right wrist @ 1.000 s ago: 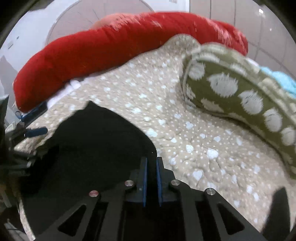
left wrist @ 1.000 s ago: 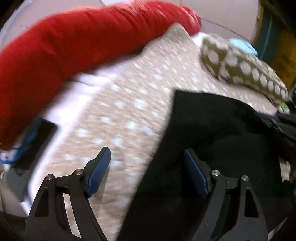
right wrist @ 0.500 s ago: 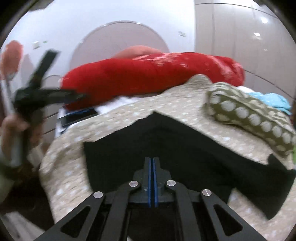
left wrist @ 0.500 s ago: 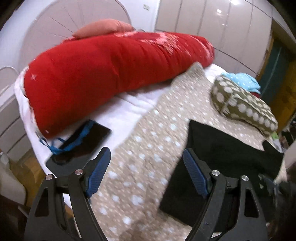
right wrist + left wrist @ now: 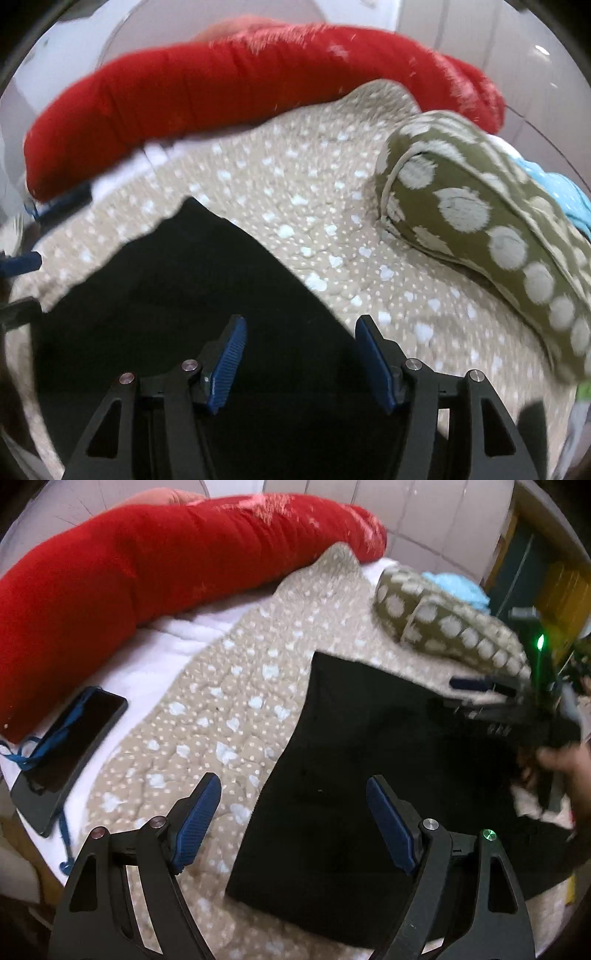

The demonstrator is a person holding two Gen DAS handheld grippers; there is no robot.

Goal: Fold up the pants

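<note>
Both tongs gape above black pants lying lengthwise away.

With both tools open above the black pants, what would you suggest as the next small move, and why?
Probably lower the right tool onto the near edge of the black pants and close on it. Both tools are open and hold nothing; the left tool straddles the pants' left edge on the dotted blanket, so another fold seems due.
</note>
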